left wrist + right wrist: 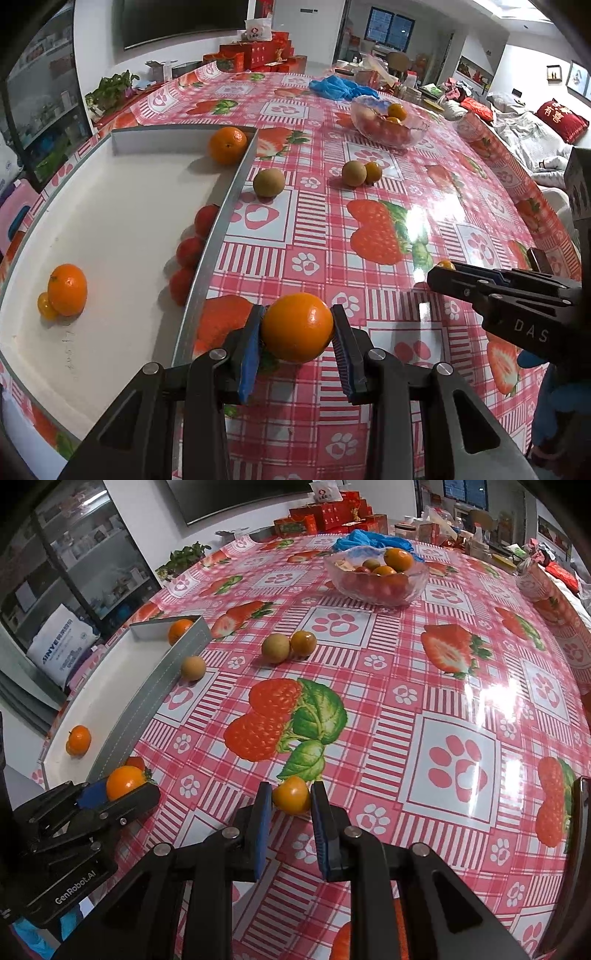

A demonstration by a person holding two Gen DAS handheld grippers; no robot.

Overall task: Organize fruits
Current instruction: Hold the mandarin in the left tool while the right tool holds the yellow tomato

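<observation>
My left gripper (297, 326) is shut on an orange (296, 327), held just right of the white tray (110, 229); it also shows in the right wrist view (123, 781). My right gripper (290, 797) is shut on a small yellow-orange fruit (291, 795) over the tablecloth; it shows in the left wrist view (445, 266). The tray holds two oranges (67, 290) (228, 144), a small yellow fruit (46, 305) and three red tomatoes (189, 252). Two brown fruits (269, 182) (353, 172) and a small orange fruit (373, 172) lie on the table.
A glass bowl (376, 576) with tomatoes and oranges stands at the far side, with a blue plastic bag (369, 539) behind it. Red gift boxes (255, 55) and clutter sit beyond the table. The table edge curves at the right.
</observation>
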